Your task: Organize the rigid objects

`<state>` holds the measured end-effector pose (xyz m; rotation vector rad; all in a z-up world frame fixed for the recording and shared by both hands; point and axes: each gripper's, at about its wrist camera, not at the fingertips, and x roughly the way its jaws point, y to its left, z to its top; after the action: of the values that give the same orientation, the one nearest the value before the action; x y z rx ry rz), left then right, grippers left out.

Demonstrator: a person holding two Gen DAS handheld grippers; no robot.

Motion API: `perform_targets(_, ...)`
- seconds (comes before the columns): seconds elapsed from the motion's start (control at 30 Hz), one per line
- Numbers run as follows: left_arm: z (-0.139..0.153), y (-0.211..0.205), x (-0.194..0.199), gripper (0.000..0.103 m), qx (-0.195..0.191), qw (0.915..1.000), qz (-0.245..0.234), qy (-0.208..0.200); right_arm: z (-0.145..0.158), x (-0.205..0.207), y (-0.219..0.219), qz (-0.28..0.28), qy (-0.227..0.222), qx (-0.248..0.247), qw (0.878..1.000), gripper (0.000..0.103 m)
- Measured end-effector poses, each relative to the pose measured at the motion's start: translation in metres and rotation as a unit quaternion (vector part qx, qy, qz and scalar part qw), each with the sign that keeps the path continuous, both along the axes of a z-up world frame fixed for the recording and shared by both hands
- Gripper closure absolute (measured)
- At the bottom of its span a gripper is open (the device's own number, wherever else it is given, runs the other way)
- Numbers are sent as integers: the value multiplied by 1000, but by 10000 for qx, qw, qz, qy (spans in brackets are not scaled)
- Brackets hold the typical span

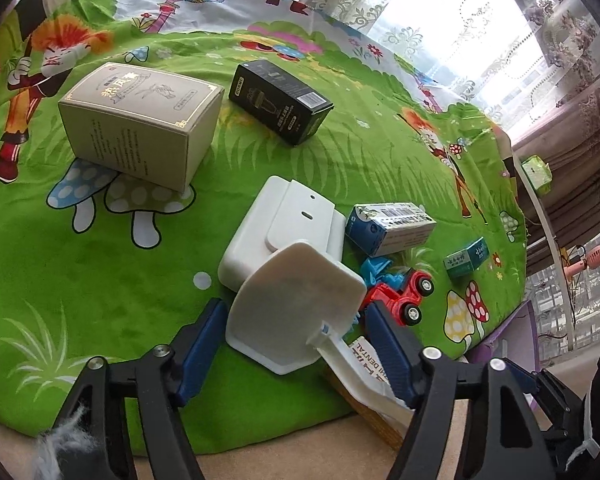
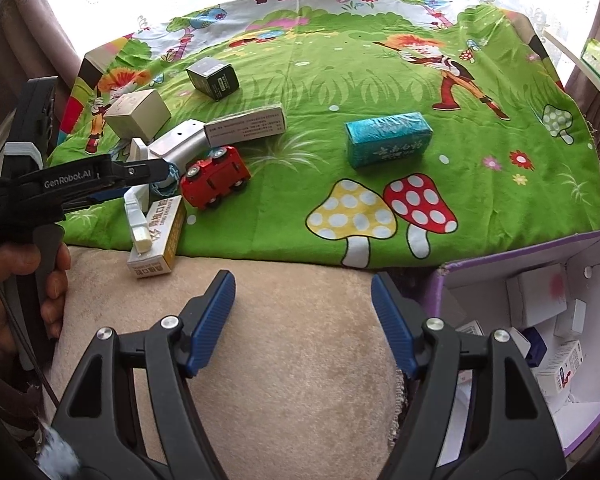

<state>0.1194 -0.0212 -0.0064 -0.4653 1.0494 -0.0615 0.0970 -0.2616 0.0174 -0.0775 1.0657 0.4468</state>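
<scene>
Boxes [image 1: 144, 128] litter the green cartoon cloth [image 1: 100, 280] by curtained windows [image 1: 440, 20]; both grippers gape, gripping nothing.

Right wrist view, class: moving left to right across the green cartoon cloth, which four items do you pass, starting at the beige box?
beige box → red toy car → teal packet → purple storage box
</scene>
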Motion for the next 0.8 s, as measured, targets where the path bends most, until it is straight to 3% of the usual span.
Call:
perform_targets(0.43,5,19,-20,41,-209,9994,160,-206,11,2,35,286,9,332,9990,29)
perform_targets(0.67,13,28,-42,41,-115,9990,259,-334,14,2,58,493,-29,341,9982,29)
perform_targets(0.8,19,32,-56,42,161,9983,377,-423,10,4,77,691,31,273,9972,29)
